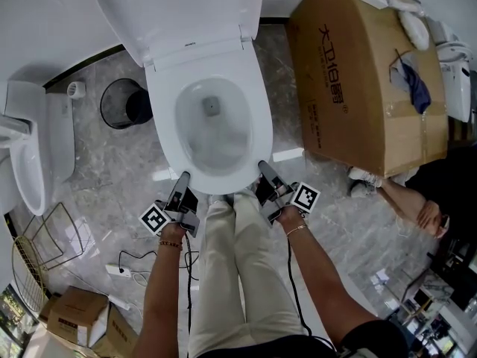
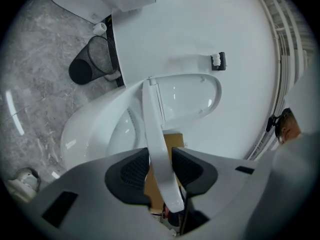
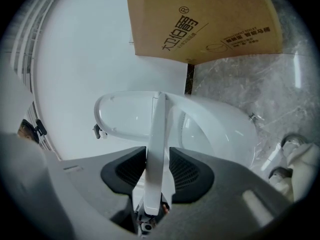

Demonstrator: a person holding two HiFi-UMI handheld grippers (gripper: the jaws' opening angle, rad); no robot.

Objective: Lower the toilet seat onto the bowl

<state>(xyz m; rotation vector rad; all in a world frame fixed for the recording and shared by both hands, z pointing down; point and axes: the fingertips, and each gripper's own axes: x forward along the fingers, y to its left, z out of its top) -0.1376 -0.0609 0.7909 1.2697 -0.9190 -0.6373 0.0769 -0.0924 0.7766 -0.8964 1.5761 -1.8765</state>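
Note:
A white toilet stands in the head view with its lid (image 1: 179, 6) raised against the wall. The toilet seat (image 1: 165, 129) is hinged at the back, and its front is held a little above the bowl (image 1: 212, 129). My left gripper (image 1: 184, 176) is shut on the seat's front left rim, and my right gripper (image 1: 263, 166) on its front right rim. In the left gripper view the seat (image 2: 155, 129) runs edge-on between the pads of the left gripper (image 2: 161, 171), apart from the bowl (image 2: 95, 129). The right gripper (image 3: 157, 171) clamps the seat (image 3: 158, 124) the same way.
A black waste bin (image 1: 125, 103) stands left of the toilet and a big cardboard box (image 1: 365, 73) to its right. Another white fixture (image 1: 30, 155), a wire rack (image 1: 41, 252) and small boxes (image 1: 74, 315) are at the left. Another person's arm (image 1: 406, 200) shows at the right.

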